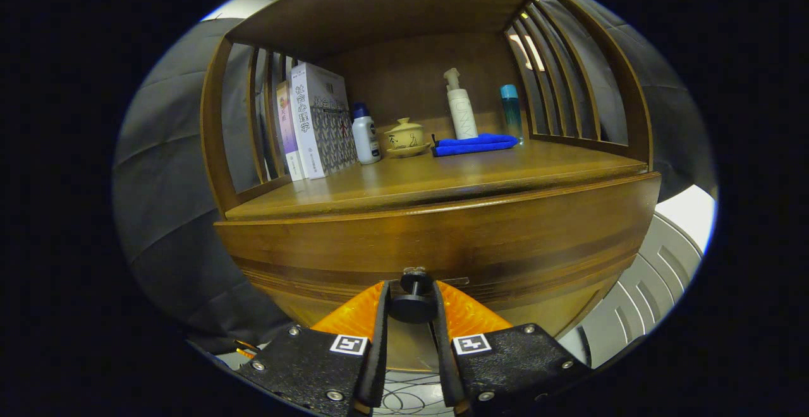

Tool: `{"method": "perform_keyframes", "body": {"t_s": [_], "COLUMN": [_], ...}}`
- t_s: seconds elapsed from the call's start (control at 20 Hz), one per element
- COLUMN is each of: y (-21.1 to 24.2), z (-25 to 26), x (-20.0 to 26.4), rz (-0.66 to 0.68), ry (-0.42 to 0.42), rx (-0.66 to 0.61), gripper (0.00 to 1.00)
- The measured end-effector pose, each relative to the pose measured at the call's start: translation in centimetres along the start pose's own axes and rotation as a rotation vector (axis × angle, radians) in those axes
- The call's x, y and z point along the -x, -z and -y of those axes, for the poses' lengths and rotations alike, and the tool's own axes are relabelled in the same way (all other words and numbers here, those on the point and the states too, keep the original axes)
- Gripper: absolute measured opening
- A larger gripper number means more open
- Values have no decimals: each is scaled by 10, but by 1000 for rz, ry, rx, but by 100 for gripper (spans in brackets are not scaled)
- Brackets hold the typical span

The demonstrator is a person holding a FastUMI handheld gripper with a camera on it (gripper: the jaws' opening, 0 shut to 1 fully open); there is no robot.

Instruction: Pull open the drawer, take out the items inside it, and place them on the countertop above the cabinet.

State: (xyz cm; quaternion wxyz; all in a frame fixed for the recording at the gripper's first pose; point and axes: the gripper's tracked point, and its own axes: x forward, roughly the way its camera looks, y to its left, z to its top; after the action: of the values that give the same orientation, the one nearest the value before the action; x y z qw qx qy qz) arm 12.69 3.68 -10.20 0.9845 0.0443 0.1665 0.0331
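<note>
The gripper (412, 306) has its two fingers (379, 322) clenched on the dark round knob (411, 300) at the middle of the drawer (442, 246), one finger on each side of the knob's stem, just behind the wide head. The drawer front looks flush with the cabinet, so the step in hand is the pull itself, and the items inside are hidden for now.

To do it well, I judge the pull should run straight back along the drawer's travel, level and steady, with the squeeze kept firm so the head cannot slip through the fingers. A sideways or upward tug would likely bind the drawer or rock the cabinet and disturb what stands above.

On the counter (480, 174) above, from left to right: a row of upright books (316, 120) against the slatted side, the biggest spine printed with large blue Chinese characters, which I leave unread; a small white bottle (366, 134) with a blue cap and a dark round badge too small to make out; a pale lidded ceramic jar (405, 137) on a saucer; a folded blue cloth (474, 144); a white pump bottle (461, 106) with grey vertical lettering I cannot read reliably; and a teal bottle (510, 112). The front strip of the counter is bare, a fair landing spot later.
</note>
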Motion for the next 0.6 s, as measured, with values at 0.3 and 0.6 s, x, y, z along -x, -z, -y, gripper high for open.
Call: {"method": "perform_keyframes", "body": {"t_s": [0.3,0.6], "y": [9,19], "z": [-2,-7], "x": [30,59], "rz": [19,17], "ry": [8,7], "rx": [1,27], "gripper": [35,35]}}
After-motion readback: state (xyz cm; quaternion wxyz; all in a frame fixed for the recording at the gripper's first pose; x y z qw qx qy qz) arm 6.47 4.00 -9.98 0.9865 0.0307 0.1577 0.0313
